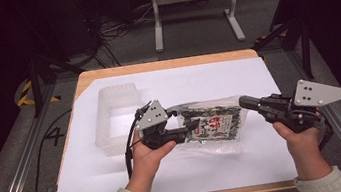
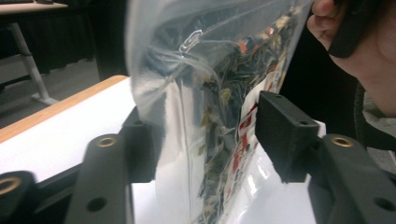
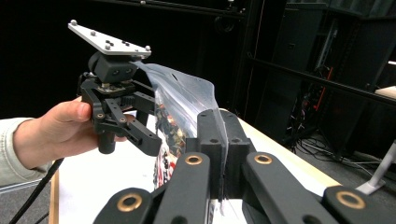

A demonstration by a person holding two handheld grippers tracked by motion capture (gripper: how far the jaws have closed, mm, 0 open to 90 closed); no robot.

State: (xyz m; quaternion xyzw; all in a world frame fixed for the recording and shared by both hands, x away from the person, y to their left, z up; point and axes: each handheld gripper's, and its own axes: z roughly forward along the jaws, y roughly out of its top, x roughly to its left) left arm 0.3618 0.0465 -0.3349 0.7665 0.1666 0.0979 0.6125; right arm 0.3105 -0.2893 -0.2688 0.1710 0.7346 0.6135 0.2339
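While the clear plastic bag of dark dried leaves with a red-and-white label (image 1: 212, 123) hangs lifted above the white sheet (image 1: 248, 161) covering the wooden table (image 1: 164, 65), both tools are engaged with it. The right gripper (image 1: 244, 101) has its jaws clenched on the bag's thin edge, as the right gripper view confirms: the film is pinched flat between the two black pads. The left gripper (image 1: 189, 127) stands with its jaws parted on either side of the bag; in the left gripper view the film passes between them and lies against the left pad, with a gap at the right pad. A translucent rectangular plastic tub (image 1: 116, 116) sits on the sheet just beside the left gripper, on its far left. Each tool is held by a hand in a pale sleeve.
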